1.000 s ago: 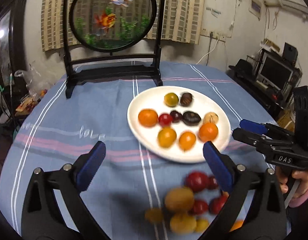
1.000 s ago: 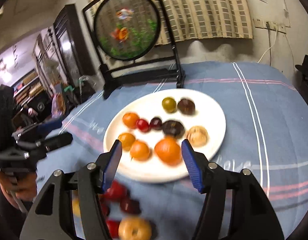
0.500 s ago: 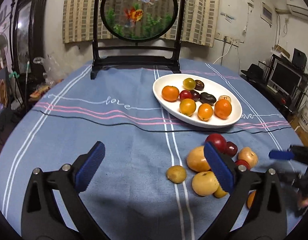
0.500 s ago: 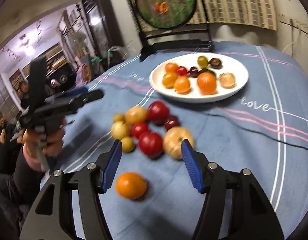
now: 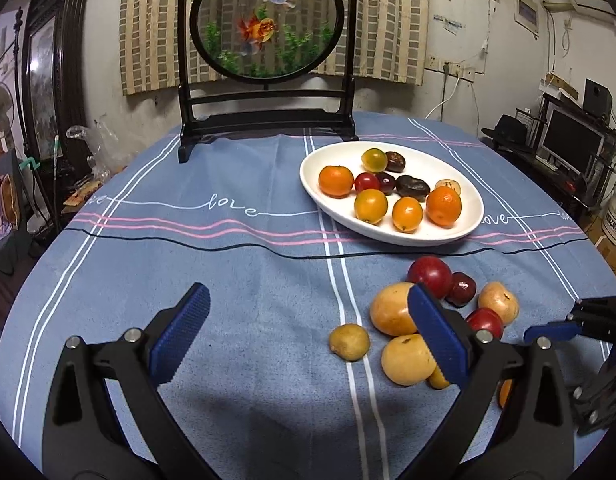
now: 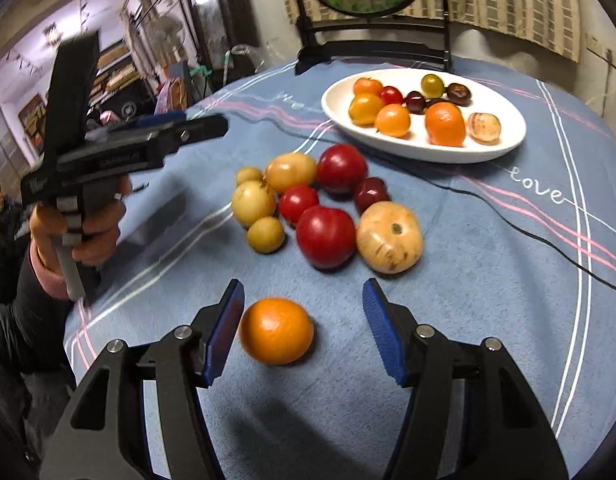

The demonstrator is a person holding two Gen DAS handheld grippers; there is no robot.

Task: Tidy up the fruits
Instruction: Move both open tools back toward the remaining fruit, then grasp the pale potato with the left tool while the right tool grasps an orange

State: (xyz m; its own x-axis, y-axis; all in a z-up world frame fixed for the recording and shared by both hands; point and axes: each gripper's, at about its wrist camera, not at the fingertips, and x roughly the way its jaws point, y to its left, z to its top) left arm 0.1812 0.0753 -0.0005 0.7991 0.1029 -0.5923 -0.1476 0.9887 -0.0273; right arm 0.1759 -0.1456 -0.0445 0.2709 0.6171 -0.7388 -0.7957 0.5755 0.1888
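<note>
Clearly the orange [image 6: 276, 336] is the nearer pick for the right tool [image 6: 304, 332]: it lies alone on the counter [image 6: 487, 280], on the side of the loose fruit pile [image 6: 319, 204] away from the white plate [image 6: 507, 148], between that tool's half-open, empty jaws, close by the left pad. The left tool [image 5: 308, 332] hangs wide and empty beside the pile.

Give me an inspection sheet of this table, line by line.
Surface: blue striped tablecloth.
Job's things: white plate holding small fruits; loose pile of fruits on the cloth; lone orange nearest.
Clutter: goldfish screen at the back.
Grippers: right gripper open around the orange, not touching; left gripper open, empty.
Cables: wall cable.
Surroundings: monitor, curtain, dark cabinet.
</note>
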